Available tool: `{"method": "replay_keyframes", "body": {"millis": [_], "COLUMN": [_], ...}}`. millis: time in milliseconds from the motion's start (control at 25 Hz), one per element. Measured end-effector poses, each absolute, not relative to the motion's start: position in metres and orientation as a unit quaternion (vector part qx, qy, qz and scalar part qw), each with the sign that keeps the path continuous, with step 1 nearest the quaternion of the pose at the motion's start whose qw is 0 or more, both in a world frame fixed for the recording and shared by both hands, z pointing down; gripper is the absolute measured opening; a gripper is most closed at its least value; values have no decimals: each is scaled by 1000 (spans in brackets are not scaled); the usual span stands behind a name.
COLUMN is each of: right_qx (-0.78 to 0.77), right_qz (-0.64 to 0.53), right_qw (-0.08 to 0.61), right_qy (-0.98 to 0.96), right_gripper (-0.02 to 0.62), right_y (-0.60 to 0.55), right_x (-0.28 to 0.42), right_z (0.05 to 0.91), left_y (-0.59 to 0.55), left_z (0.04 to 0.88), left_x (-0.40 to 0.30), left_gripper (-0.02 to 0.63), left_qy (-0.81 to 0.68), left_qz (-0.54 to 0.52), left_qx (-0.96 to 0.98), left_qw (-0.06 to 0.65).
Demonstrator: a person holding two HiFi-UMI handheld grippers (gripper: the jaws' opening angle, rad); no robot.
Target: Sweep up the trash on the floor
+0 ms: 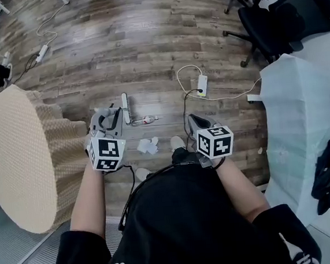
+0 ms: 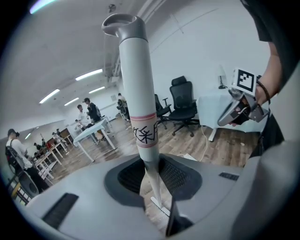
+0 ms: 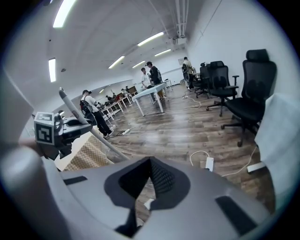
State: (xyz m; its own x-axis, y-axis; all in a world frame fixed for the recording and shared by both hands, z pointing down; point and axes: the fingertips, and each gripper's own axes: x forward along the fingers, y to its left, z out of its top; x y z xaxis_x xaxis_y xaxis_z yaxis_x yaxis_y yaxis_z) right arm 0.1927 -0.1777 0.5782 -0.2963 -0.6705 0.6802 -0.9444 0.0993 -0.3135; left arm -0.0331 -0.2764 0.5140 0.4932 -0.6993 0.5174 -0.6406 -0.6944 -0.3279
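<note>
Left claw point(image 2: 151, 164) clenched on broom handle point(image 2: 136, 89); right claw point(image 3: 149, 164) closed, empty. Next I sweep paper scraps point(image 1: 148, 146) beside left claw.

Forearms side by side; left gripper point(image 1: 114, 111) fingers round a broom handle point(image 2: 140, 93), right gripper point(image 1: 193, 119) fingers together.

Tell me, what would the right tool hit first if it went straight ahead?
Nothing nearby, seemingly: the right tool points over bare wooden floor; a white table stands far ahead, the power strip lies off to its right.
</note>
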Motion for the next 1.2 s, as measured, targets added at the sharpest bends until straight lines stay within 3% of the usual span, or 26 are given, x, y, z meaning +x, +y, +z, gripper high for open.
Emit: {"method": "replay_keyframes", "body": {"millis": [240,520,1200], "right_qx": [576,568,514], "right_qz": [378,374,355], "right_qw": [200,214,228], "right_qy": [-697,-701,-747], "right_gripper": [14,14,14], "right_y": [-177,-188,-191], "right_x": [221,223,171], "right_z": [586,588,581], "left_y": [-318,-291,-196], "left_z": [555,600,594], "left_x": [-23,-14,-18], "left_gripper": [91,89,91], "left_qy": [407,395,362], "left_qz": [-338,-355,-353], "left_qx": [-848,-847,-861], "left_qw": [26,-23,-55]}}
